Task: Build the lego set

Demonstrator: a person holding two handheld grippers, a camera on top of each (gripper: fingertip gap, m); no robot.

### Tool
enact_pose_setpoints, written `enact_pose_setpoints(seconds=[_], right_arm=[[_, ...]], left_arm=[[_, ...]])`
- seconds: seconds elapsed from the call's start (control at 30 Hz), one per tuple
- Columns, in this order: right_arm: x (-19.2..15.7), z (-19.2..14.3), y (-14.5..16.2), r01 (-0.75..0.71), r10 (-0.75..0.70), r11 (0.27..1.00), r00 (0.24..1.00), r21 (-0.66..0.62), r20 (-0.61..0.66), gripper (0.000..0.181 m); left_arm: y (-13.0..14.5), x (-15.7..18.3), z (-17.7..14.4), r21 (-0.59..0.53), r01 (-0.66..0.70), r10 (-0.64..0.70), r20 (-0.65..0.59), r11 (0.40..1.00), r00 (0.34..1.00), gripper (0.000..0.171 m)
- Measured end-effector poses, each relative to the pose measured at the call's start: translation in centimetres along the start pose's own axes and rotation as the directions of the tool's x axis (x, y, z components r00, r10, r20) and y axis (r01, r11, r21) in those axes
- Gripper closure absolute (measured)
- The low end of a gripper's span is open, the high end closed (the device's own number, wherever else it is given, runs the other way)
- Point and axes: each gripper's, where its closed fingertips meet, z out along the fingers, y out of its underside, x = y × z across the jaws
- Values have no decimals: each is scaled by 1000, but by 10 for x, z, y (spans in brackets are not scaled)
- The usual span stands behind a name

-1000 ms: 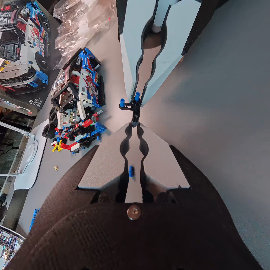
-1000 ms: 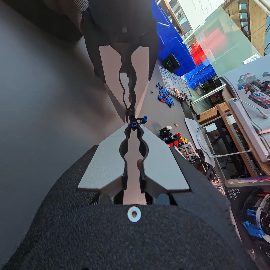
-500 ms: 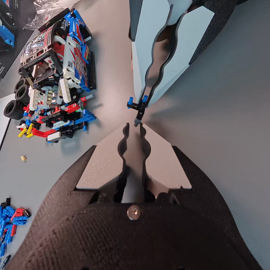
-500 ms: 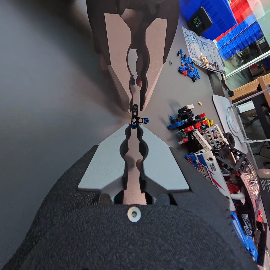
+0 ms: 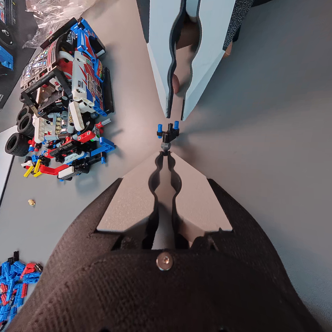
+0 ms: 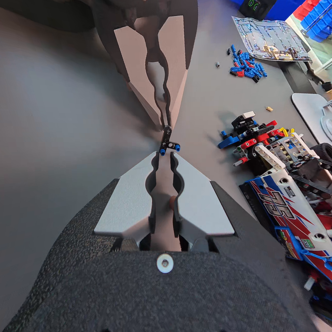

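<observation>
Black T-piece (image 5: pixel 168 135) in left tongs (image 5: pixel 165 152)

Table (image 6: pixel 71 89): smooth grey top, dimmer toward its left side.
Bins (image 6: pixel 318 21): blue and red storage bins stacked beyond the table's far right corner.
Light: bright daylight falling by those bins.

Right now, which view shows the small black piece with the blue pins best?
The right wrist view: the black piece shows its flat face, holes and both blue pins. The left wrist view shows the same piece edge-on, pins pointing away, pinched at its grey end by the left gripper.
</observation>
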Motion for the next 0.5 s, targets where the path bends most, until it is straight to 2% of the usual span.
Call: enact_pose_setpoints(seconds=[0.23,0.33,0.5], right_arm=[[3,-2,0,-41,41,999,999,15,4,170],[8,-2,-2,-72,72,997,997,28,-4,169],[17,-8,-13,-161,161,981,987,108,7,166]], left_arm=[[1,-4,-1,5,-14,14,25,1000,1000,168],[-1,-7,-3,33,36,-37,29,999,999,169],[-13,-17,-16,145,181,-185,13,973,983,169]])
